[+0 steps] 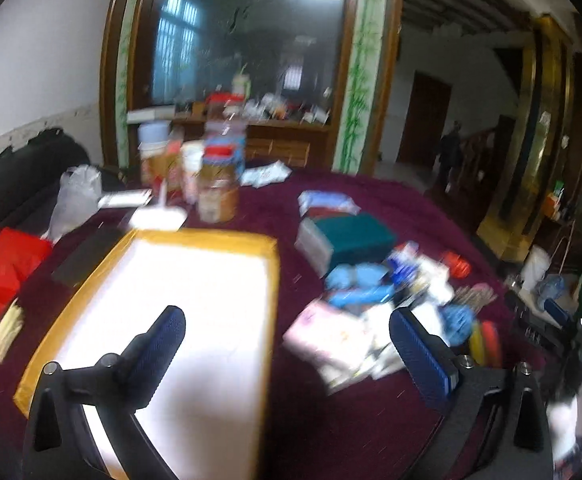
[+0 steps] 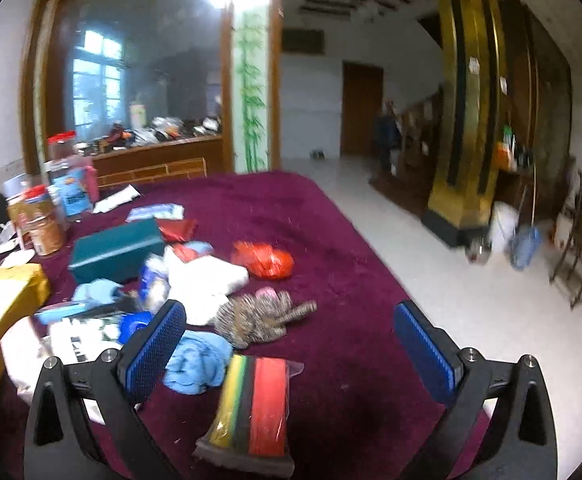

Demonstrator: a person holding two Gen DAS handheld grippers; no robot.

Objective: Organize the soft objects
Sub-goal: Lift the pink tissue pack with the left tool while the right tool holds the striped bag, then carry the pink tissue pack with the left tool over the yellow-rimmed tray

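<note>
I'm seeing a crumpled blue cloth [image 2: 197, 362] beside a striped fuzzy bundle [image 2: 257, 316] lying on the plush maroon bench [image 2: 331, 240]; both jaws are gaping, empty.

Beyond the maroon-covered table [image 2: 275, 208], a large wood-framed mirror [image 2: 139, 64] with bamboo-painted trim reflects a bright window, white tiled floor [image 2: 431, 248] reaches a brown door [image 2: 361, 108], and gold pillars [image 2: 467, 100] stand right.

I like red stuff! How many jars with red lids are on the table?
2: one short jar near the table's left edge, one taller jar just behind it. Others may hide behind the clutter.
</note>
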